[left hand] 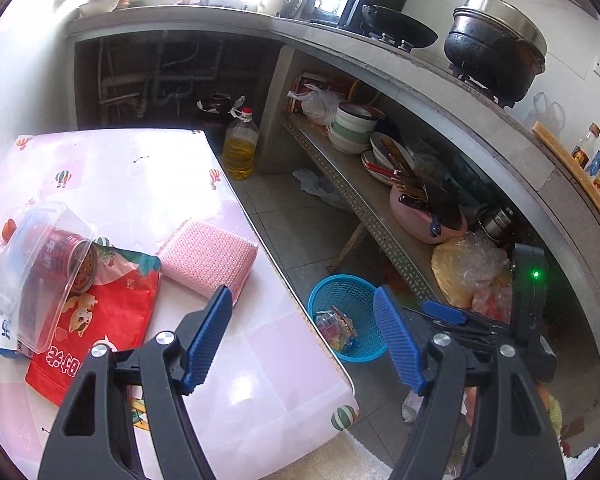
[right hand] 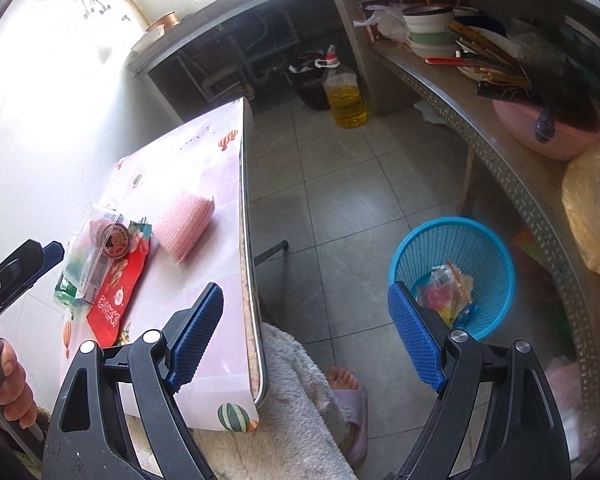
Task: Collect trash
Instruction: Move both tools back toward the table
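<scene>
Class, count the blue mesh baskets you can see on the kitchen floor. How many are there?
1. The blue basket stands on the tiled floor between the table and the metal shelf, with crumpled wrappers inside. Others may be hidden out of view.

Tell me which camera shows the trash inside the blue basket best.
The right wrist view: it looks down into the blue basket, so the colourful wrappers at its bottom show clearly. In the left wrist view the basket sits behind a gripper finger, with the wrappers smaller and partly hidden.
</scene>
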### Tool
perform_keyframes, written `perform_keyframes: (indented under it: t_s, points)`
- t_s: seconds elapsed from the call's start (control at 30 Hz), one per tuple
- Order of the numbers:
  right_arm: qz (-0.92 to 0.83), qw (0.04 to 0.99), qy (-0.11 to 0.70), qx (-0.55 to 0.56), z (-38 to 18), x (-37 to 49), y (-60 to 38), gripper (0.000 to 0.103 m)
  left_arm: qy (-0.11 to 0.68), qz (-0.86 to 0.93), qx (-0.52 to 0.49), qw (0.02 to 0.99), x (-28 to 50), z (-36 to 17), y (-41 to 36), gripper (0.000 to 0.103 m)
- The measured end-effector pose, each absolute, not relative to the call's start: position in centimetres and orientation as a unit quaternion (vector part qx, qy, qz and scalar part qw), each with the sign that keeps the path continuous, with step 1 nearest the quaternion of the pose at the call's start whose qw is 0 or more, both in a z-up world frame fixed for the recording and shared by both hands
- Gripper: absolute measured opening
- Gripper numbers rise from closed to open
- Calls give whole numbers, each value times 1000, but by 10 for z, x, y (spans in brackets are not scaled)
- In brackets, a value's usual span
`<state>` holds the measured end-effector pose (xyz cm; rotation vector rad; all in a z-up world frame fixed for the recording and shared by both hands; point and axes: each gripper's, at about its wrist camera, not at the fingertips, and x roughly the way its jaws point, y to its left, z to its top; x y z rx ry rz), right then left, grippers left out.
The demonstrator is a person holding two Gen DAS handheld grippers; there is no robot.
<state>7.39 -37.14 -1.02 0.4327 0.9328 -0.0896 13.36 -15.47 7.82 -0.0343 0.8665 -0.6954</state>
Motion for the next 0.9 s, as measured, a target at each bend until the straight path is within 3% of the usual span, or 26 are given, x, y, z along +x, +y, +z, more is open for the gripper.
perform_keyframes:
  t_s: [0.6, 0.9]
  points:
    - [-34, 866, 453, 208, -12, 78, -367, 81, 416, -328, -21, 848, 138, 76, -156, 71]
    - [11, 864, 455, 218, -9, 93, -356, 81, 379, -291, -24, 878, 127, 72, -114, 71]
